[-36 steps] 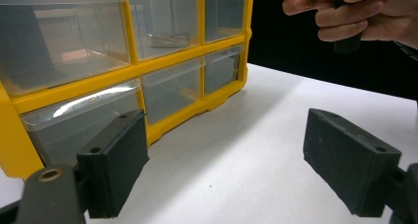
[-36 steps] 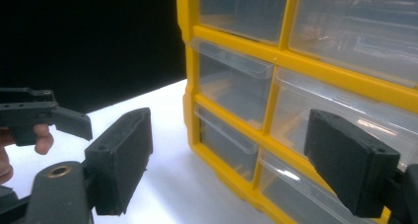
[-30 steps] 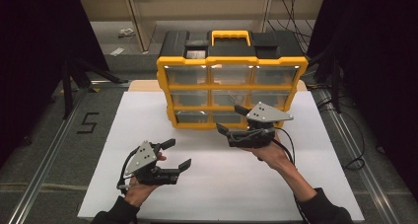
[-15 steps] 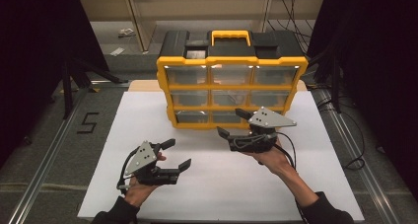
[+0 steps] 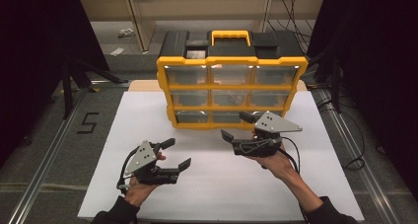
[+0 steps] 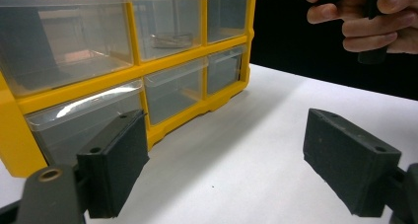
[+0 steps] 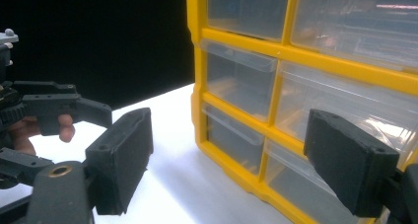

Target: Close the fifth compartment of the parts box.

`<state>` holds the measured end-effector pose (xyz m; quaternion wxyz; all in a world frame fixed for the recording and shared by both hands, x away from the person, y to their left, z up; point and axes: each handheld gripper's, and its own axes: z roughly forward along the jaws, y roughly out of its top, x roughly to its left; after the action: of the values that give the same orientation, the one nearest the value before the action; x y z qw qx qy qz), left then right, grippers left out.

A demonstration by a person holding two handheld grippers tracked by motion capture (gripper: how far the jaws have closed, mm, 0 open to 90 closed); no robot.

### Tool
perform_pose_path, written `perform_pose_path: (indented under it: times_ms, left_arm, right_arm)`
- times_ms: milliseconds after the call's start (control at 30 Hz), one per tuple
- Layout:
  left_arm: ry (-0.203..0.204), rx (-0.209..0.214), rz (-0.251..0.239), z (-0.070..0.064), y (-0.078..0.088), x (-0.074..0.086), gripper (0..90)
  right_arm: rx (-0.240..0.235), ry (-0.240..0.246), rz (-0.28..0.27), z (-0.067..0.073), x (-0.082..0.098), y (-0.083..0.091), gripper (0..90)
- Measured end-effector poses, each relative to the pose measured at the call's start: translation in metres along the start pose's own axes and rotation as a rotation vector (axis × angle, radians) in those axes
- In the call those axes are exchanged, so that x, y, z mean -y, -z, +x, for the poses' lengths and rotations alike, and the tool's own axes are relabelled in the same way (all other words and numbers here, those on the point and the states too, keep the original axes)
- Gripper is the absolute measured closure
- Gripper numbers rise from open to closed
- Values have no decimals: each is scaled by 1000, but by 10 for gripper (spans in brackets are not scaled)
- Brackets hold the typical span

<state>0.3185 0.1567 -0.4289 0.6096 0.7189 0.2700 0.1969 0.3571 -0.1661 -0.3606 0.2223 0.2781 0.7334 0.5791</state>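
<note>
a yellow plastic organiser cabinet with clear drawers and a black top (image 5: 231, 93) stands upright toward the far side of the white counter (image 5: 123, 135), its drawer fronts facing the person so they can be reached head-on. the right hand-held gripper (image 5: 236, 127) hovers just in front of the bottom row, near the middle clear drawer (image 5: 227, 117), with its jaws spread wide and nothing between them, which looks like a line-up for taking hold of a drawer front. the left hand-held gripper (image 5: 176, 154) sits lower and well back from the cabinet, near the counter's front edge, also spread and empty, probably kept out of the way. all drawers appear closed.
</note>
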Motion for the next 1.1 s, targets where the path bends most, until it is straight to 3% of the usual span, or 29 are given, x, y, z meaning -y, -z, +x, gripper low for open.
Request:
perform_pose_path:
  times_ms: [1100]
  left_arm:
    - [-6,5,0,0,2,1,168]
  right_arm:
    - [39,-8,-54,12,23,28,202]
